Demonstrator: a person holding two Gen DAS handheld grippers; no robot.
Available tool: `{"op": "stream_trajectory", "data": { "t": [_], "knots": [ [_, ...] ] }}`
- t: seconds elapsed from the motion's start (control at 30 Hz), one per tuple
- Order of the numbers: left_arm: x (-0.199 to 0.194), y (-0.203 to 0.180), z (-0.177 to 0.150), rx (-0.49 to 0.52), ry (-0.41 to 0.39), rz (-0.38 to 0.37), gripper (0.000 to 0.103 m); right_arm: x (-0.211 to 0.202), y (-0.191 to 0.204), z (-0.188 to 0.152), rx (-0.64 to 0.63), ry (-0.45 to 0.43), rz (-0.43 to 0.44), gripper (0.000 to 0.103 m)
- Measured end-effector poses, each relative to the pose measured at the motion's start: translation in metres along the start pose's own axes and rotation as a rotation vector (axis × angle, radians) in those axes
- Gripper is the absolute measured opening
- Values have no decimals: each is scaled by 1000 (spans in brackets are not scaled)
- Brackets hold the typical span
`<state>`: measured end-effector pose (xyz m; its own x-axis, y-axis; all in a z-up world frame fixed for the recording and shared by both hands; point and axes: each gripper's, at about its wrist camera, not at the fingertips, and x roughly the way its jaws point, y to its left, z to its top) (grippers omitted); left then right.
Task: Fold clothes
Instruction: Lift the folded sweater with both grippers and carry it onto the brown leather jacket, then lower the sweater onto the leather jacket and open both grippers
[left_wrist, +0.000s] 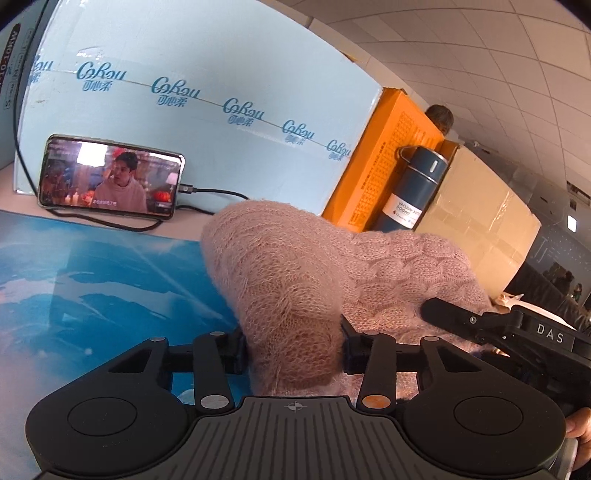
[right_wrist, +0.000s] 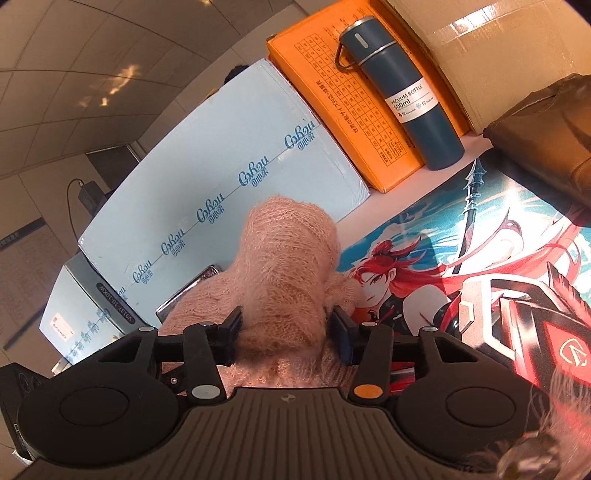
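- While both of my grippers are pinching the pink knitted sweater (left_wrist: 291, 280), I treat this as the carry part of a fold — the fabric bunches up and stands above the printed desk mat (left_wrist: 92, 280) rather than lying flat on it
- My left gripper (left_wrist: 293, 345) has its fingers pressed in on a thick wad of knit; the right gripper (right_wrist: 284, 328) grips another wad the same way, and in the left view its black body sits just beside the sweater's right flank
- I judge the two grips to be close together, so the cloth between them is slack; I would draw them apart until the held edge runs straight before laying anything down
- Fluffy yarn snags easily, I expect, so I would move both hands at one pace and keep the pinch firm without twisting
- Watch the far side: a phone (left_wrist: 110, 179) on its charging cable leans against the pale blue carton (left_wrist: 207, 74), and a blue vacuum bottle (right_wrist: 402, 92) stands against the orange box (right_wrist: 351, 110) — I would lower the fold short of these, onto the mat
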<state>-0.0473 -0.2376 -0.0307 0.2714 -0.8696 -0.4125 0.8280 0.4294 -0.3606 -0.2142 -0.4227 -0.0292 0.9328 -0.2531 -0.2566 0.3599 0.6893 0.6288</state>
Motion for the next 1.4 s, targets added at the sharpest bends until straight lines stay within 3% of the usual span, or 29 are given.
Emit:
{"op": "stream_trajectory", "data": {
  "t": [0.2,0.4,0.53,0.7,0.77,0.93,1.07,1.2,1.3,1.33,1.37,1.4],
  "knots": [
    [24,-40,20,64,-10,-102,41,-42,-11,32,-8,-159,34,44],
    [69,-101,46,128,-41,-173,34,-70,-43,72,-16,-266,-25,36],
    [92,-136,56,127,-100,-235,31,-81,-67,94,-7,-334,-63,30],
    [123,-171,65,119,-192,-359,31,-104,-97,117,17,-523,-86,29],
    [141,-183,65,104,-186,-391,31,-110,-111,125,25,-574,-113,29],
    [179,-213,59,143,-133,-410,31,-109,-142,136,66,-608,-185,29],
    [208,-218,53,153,-91,-391,32,-99,-154,139,6,-622,-323,29],
    [236,-209,40,122,-2,-273,36,-85,-182,144,109,-540,-506,29],
    [247,-205,33,139,50,-195,55,-76,-193,143,158,-461,-584,33],
    [250,-206,31,165,54,-162,68,-73,-194,142,165,-439,-608,36],
    [249,-204,31,160,53,-147,80,-70,-195,141,167,-420,-630,44],
    [249,-202,32,149,52,-136,83,-68,-196,139,170,-400,-651,49]
  ]
}}
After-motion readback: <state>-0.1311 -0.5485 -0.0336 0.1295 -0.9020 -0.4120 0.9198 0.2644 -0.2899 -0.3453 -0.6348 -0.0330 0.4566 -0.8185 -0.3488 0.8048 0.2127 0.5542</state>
